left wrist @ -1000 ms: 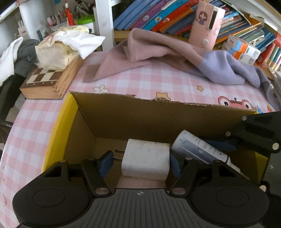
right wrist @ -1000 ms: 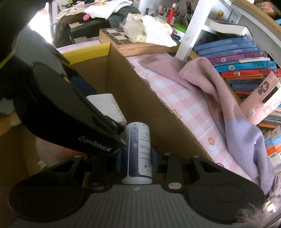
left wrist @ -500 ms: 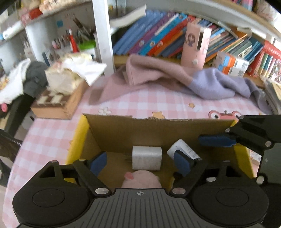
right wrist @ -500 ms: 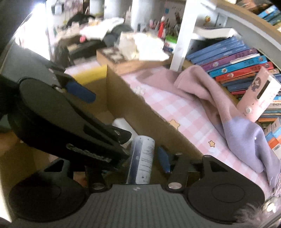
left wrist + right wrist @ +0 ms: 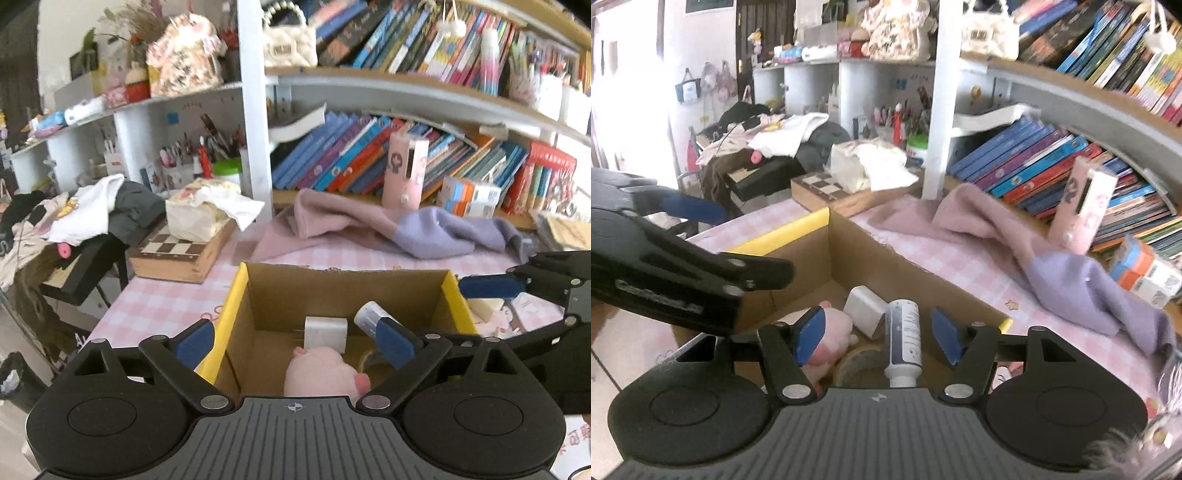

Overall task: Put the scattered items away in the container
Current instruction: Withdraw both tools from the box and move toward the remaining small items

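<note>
A cardboard box [image 5: 343,291] with yellow edges stands on the pink checked tablecloth; it also shows in the right wrist view [image 5: 798,258]. Inside lie a white charger block [image 5: 325,330] [image 5: 865,306], a white and blue bottle [image 5: 369,314] [image 5: 904,338], a pink plush pig [image 5: 321,374] [image 5: 827,341] and a roll of tape [image 5: 860,363]. My left gripper [image 5: 295,341] is open and empty above the box. My right gripper [image 5: 879,334] is open and empty above the bottle.
A pink and purple cloth [image 5: 388,229] lies behind the box. A chessboard box [image 5: 181,251] with a tissue pack [image 5: 199,214] stands at the back left. A pink case [image 5: 404,170] leans on the bookshelf. Small items [image 5: 487,306] lie right of the box.
Both grippers let go, the left of the charger block, the right of the bottle. Both opened and rose up and back from the box. The items now lie in the box.
</note>
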`<state>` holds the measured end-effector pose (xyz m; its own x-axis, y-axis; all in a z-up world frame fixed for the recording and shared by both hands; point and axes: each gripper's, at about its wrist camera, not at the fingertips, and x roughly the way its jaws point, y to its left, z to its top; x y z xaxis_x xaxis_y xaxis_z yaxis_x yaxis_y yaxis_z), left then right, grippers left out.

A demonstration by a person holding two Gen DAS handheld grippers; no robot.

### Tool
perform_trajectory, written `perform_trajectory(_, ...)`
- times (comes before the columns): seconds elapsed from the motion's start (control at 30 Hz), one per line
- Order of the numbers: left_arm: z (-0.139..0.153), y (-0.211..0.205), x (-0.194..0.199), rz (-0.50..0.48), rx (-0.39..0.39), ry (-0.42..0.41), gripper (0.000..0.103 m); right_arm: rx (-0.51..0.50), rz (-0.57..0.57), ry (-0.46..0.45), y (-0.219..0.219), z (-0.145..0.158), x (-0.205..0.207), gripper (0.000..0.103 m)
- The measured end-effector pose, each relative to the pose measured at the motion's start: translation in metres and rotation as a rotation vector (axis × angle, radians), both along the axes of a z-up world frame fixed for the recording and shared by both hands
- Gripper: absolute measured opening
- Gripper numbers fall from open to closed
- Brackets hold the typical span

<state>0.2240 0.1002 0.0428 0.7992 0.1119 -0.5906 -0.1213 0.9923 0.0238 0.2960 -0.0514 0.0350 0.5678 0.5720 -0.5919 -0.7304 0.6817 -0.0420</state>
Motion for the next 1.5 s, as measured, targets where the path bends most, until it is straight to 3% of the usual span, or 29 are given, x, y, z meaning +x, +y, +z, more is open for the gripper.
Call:
perform_trajectory(0.17,0.003,0.000,-0.038,0.008,-0.005,-0.059,0.096,0.047,-0.085,-0.067,-0.025,0.010,-0.027,0.063)
perform_trajectory(0.37,0.000,0.004,-0.077,-0.006,0.009,-0.076,0.097,0.045,-0.216,-0.112,-0.052,0.012,-0.063,0.063)
perform_trajectory(0.63,-0.005,0.007,-0.124,0.063,-0.010,-0.090,0.097,0.059,-0.372,-0.111,-0.074,0.002,-0.124,0.064)
perform_trajectory(0.9,-0.018,-0.016,-0.167,0.007,0.023,-0.044,0.097,0.034,-0.368,-0.085,-0.070,-0.015,-0.192,0.071)
perform_trajectory(1.17,-0.045,-0.037,-0.207,-0.034,0.022,0.068,0.097,0.037,-0.363,-0.027,-0.075,-0.028,-0.238,0.075)
perform_trajectory(1.5,-0.046,-0.044,-0.225,-0.077,0.019,0.077,0.097,-0.019,-0.327,-0.020,-0.071,-0.038,-0.271,0.079)
